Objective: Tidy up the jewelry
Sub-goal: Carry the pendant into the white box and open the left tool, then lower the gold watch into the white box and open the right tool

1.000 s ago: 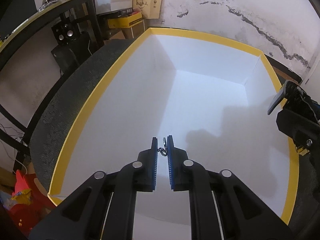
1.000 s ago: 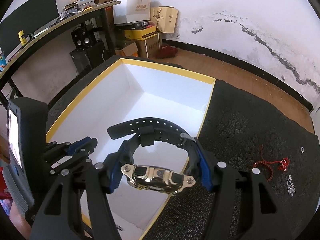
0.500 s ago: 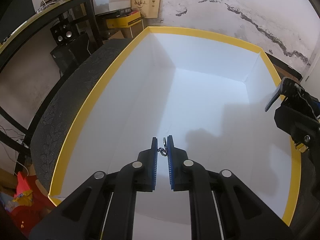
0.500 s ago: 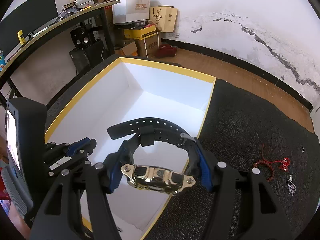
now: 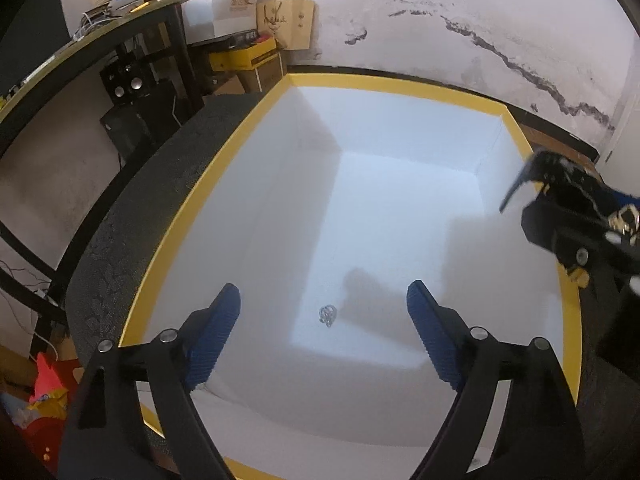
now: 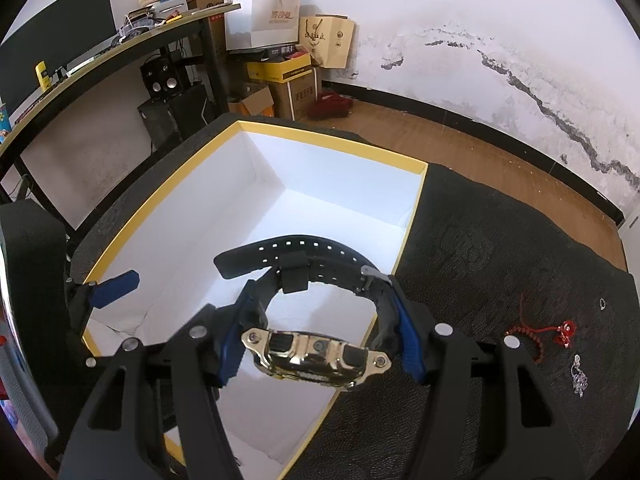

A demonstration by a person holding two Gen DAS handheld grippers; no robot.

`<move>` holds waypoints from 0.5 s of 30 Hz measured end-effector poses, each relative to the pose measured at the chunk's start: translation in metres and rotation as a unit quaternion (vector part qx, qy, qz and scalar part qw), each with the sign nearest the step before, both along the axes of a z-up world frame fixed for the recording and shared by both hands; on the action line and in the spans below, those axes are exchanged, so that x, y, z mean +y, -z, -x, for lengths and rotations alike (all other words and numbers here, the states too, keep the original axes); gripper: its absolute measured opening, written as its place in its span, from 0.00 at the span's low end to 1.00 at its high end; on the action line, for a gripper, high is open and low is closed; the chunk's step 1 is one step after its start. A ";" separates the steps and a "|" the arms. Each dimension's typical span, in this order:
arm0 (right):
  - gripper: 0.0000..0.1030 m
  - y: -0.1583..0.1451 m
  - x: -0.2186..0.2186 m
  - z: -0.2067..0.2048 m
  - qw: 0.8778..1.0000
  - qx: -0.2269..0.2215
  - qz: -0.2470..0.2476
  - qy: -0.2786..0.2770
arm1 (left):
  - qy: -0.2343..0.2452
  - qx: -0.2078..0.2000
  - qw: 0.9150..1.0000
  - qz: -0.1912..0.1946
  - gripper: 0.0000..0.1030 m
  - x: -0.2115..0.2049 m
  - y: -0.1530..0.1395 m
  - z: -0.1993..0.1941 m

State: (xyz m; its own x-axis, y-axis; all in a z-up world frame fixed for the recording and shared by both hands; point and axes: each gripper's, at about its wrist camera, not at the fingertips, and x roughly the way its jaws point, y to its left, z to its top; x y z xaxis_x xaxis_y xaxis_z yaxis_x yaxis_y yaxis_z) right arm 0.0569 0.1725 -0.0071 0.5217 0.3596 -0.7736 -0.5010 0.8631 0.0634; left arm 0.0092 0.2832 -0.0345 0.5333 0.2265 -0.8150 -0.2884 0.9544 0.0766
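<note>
A white box with a yellow rim [image 5: 192, 208] lies open on the dark cloth. My left gripper [image 5: 324, 320] is open over the box floor, jaws wide apart. A small silver jewelry piece [image 5: 328, 315] lies loose on the floor between them. My right gripper [image 6: 316, 312] is shut on a black-strapped watch with a gold case [image 6: 316, 354], held above the box's right rim [image 6: 408, 232]. It shows in the left wrist view [image 5: 576, 216] at the right edge. A red bead bracelet [image 6: 536, 334], a silver chain [image 6: 579, 376] and a small ring [image 6: 602, 303] lie on the cloth to the right.
The dark patterned cloth [image 6: 500, 248] covers the table. Behind it stand a desk with shelves [image 6: 120, 52], speakers [image 6: 162, 80], cardboard boxes [image 6: 288, 80] and paper bags [image 6: 328, 40] against a cracked white wall. Wooden floor [image 6: 460, 140] lies beyond the table.
My left gripper has opened and let go of the small silver piece, which now lies on the box floor. The right gripper still holds the watch, nearly unmoved.
</note>
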 end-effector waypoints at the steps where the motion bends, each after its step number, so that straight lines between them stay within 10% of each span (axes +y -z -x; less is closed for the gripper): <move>1: 0.59 -0.001 0.000 -0.001 1.000 0.000 0.001 0.000 | 0.003 0.000 1.000 0.002 0.84 -0.001 0.000 0.001; 15: 0.60 0.025 0.061 -0.057 0.996 0.061 0.050 -0.033 | 0.003 -0.011 1.000 0.017 0.87 0.000 -0.012 0.016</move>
